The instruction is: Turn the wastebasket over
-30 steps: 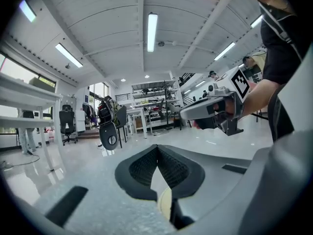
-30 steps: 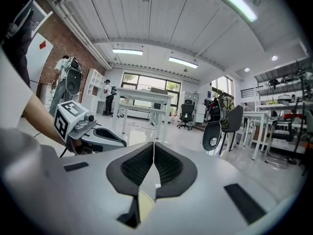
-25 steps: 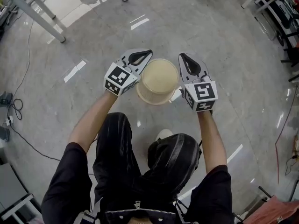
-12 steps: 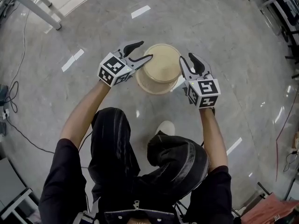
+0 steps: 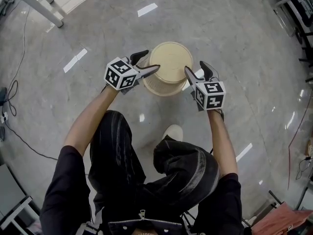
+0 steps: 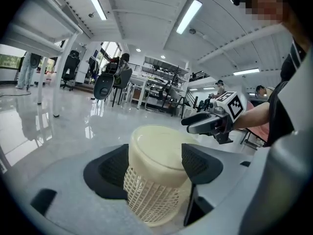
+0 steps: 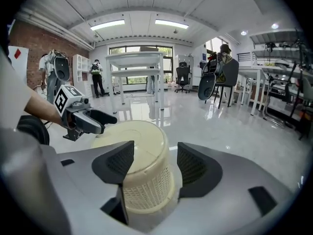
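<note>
A cream lattice wastebasket [image 5: 170,67] stands on the glossy grey floor with its closed base up and its wider rim down. My left gripper [image 5: 150,61] is at its left side and my right gripper [image 5: 196,68] at its right. Both have just been opening and now stand wide open. In the left gripper view the wastebasket [image 6: 156,180] shows between the dark pads [image 6: 113,168], which are off it. The right gripper view shows the same, with the wastebasket [image 7: 146,180] between spread pads [image 7: 195,165]. Each gripper view also shows the other gripper across the basket.
White table legs [image 5: 34,6] cross the top left corner. Cables [image 5: 12,109] lie on the floor at the left, and chair and desk legs [image 5: 298,18] stand at the far right. The person's shoe [image 5: 172,131] is just behind the basket.
Both grippers came down with the basket to the floor. Their jaws, shut on the basket's sides before, have opened and let it go.
</note>
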Available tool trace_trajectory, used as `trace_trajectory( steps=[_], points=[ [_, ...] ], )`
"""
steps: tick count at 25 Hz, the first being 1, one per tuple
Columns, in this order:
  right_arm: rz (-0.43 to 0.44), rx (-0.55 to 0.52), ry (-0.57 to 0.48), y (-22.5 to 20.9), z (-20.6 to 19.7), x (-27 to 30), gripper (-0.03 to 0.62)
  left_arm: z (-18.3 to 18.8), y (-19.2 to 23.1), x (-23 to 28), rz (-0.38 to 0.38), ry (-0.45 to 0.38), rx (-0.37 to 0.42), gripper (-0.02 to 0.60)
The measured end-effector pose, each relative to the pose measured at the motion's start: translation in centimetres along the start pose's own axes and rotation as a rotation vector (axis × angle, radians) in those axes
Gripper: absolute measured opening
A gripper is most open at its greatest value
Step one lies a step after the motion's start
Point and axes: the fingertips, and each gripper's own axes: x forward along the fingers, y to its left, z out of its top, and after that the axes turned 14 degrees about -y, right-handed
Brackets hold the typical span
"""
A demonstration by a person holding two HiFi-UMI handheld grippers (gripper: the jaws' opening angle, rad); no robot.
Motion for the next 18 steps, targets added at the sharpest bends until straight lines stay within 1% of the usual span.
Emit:
trace_trajectory(
  steps=[3, 5, 9, 11, 12, 15, 16, 18],
  points=[
    [-0.049, -0.012, -0.001, -1.0, -0.1, 0.0, 0.259, -0.6, -0.5, 0.3, -0.023, 0.019, 0.001, 0.327],
    [-0.066, 0.016, -0.008, -1.2, -0.2, 0.0, 0.257, -1.1, -0.7, 0.4, -0.033, 0.023, -0.014, 0.327],
    [-0.006, 0.122, 0.053, -0.4, -1.4, 1.7, 0.256, -1.2, -0.3, 0.3, -0.031, 0.000, -0.064, 0.327],
    [0.005, 0.229, 0.056, -0.4, -2.0, 2.0, 0.250, -1.2, -0.2, 0.5, -0.027, -0.014, -0.081, 0.325],
    [0.010, 0.311, 0.052, -0.5, -2.3, 2.0, 0.244, -1.2, -0.1, 0.5, -0.026, -0.021, -0.088, 0.325],
    [0.034, 0.617, 0.030, -0.5, -3.4, 1.9, 0.242, -1.2, 0.0, 0.4, -0.021, -0.032, -0.089, 0.325],
    [0.040, 0.674, 0.013, -0.5, -3.5, 1.9, 0.242, -1.1, 0.0, 0.3, -0.022, -0.030, -0.081, 0.325],
    [0.040, 0.690, -0.016, -0.5, -3.5, 1.8, 0.242, -1.1, -0.1, 0.4, -0.024, -0.020, -0.059, 0.325]
  ],
)
